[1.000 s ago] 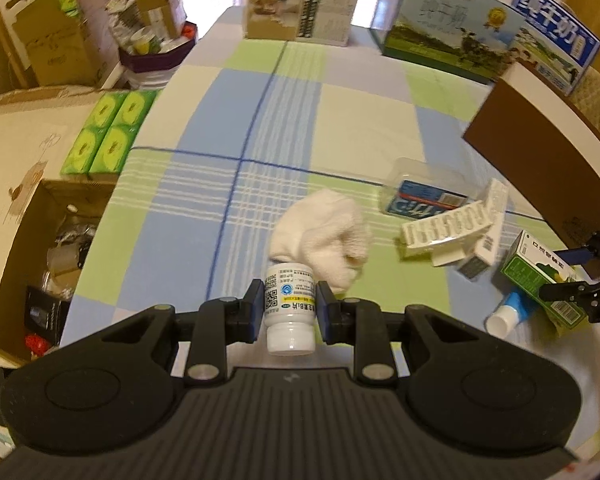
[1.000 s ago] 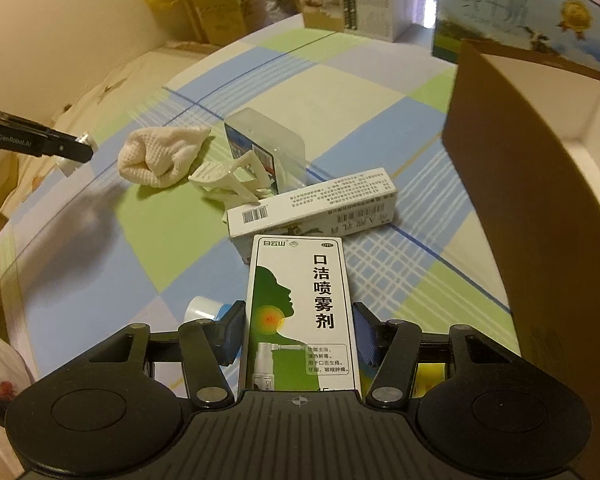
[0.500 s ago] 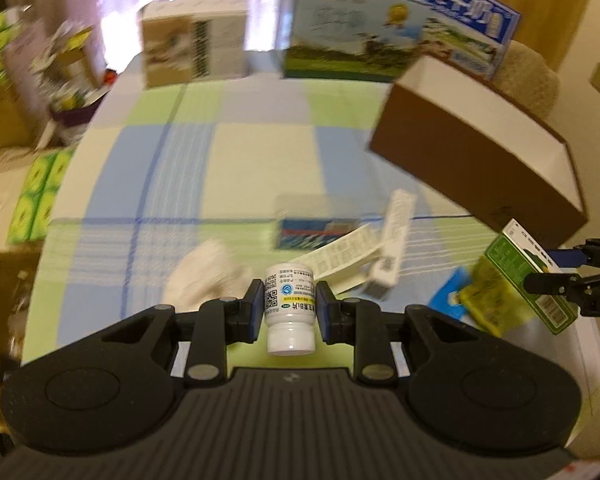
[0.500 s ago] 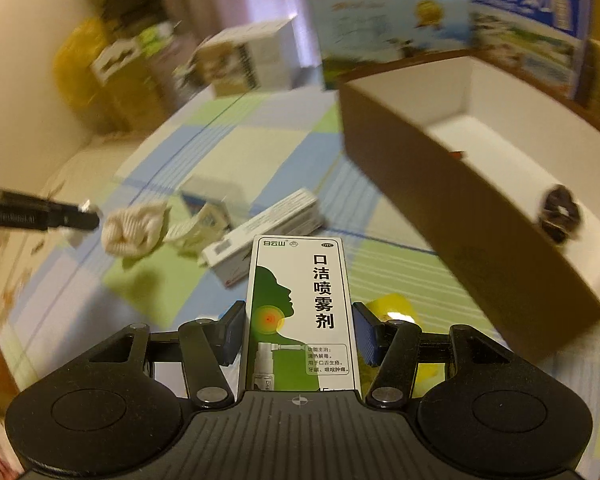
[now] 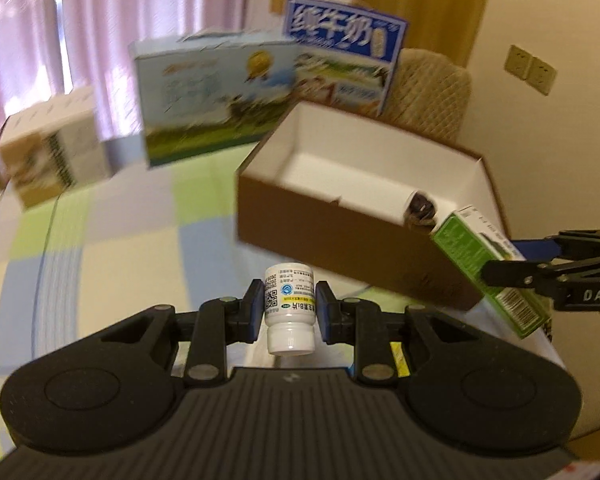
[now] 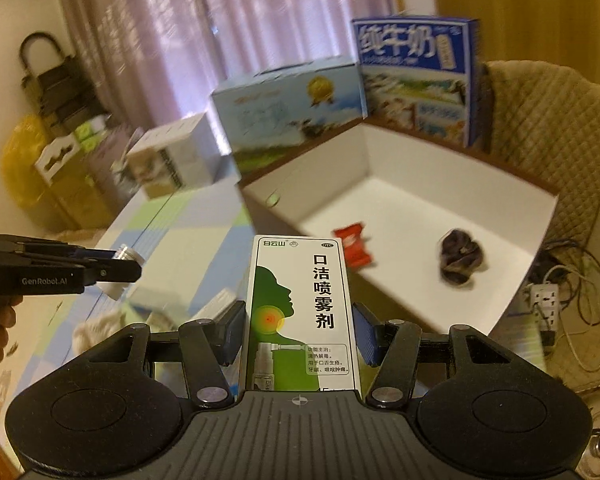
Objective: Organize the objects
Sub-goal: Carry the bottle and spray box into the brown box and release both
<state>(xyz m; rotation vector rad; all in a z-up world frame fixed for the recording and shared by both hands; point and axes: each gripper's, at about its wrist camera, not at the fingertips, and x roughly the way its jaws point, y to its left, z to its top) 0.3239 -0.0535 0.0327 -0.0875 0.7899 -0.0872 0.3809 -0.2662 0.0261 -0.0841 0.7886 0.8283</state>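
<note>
My left gripper [image 5: 288, 312] is shut on a small white pill bottle [image 5: 289, 306], cap toward the camera, held above the checked tablecloth in front of the brown cardboard box [image 5: 340, 236]. My right gripper [image 6: 300, 332] is shut on a green-and-white throat spray box [image 6: 300, 316], raised just before the open brown cardboard box [image 6: 420, 216]. Inside that white-lined box lie a red packet [image 6: 354, 244] and a dark wrapped lump [image 6: 460, 260]. The left wrist view shows the spray box [image 5: 484, 268] in the right gripper [image 5: 500, 272] by the box's near corner; the right wrist view shows the left gripper [image 6: 116, 266] with the bottle at left.
Two milk cartons [image 5: 216, 96] [image 5: 344, 64] and a white carton [image 5: 48, 156] stand at the table's far side behind the brown box. A padded chair back [image 6: 552, 132] rises behind it. A white cloth [image 6: 96, 332] and pale boxes [image 6: 204, 304] lie on the tablecloth. A power strip with cables [image 6: 548, 304] hangs right.
Both grippers have risen and swung right toward the brown box, each keeping its grip. The box's inside has come into view; the cloth and loose packs have dropped behind.
</note>
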